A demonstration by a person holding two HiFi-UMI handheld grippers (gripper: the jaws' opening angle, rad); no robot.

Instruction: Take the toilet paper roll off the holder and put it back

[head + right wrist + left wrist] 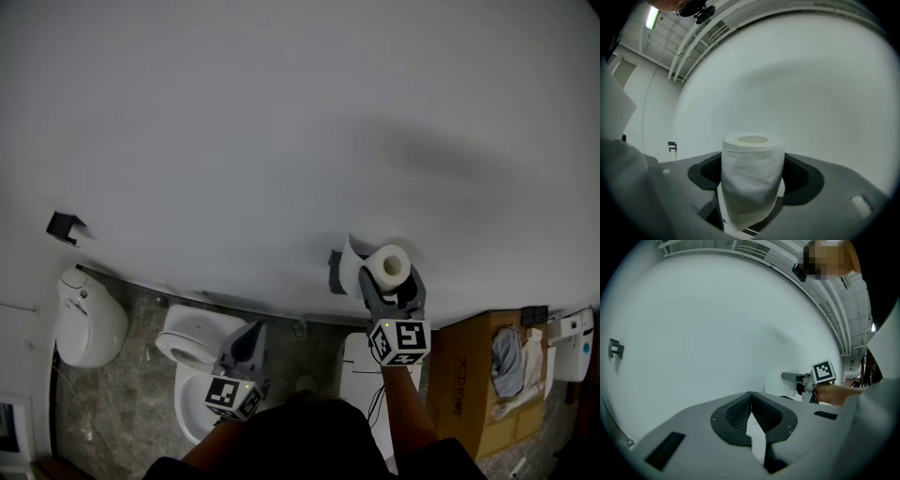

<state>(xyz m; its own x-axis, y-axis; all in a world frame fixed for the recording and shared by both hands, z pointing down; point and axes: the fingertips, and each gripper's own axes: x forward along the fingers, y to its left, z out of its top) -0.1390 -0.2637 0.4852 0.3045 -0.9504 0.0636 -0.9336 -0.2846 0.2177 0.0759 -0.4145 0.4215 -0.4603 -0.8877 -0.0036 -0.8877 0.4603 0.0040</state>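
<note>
A white toilet paper roll (388, 263) sits in my right gripper (389, 278), which is shut on it, held up by the white wall. The grey wall holder (336, 273) is just left of the roll, and whether they touch I cannot tell. In the right gripper view the roll (752, 180) stands upright between the dark pads (799, 176), its core hole facing up. My left gripper (251, 339) hangs lower and to the left, away from the holder. Its jaws are shut with nothing between them (751, 395).
A small dark hook (64, 226) is fixed on the wall far left. Below are a white toilet (192, 361), a second white fixture (86, 319) at the left, a white bin (359, 370) and a cardboard box (472, 375) holding cloth at the right.
</note>
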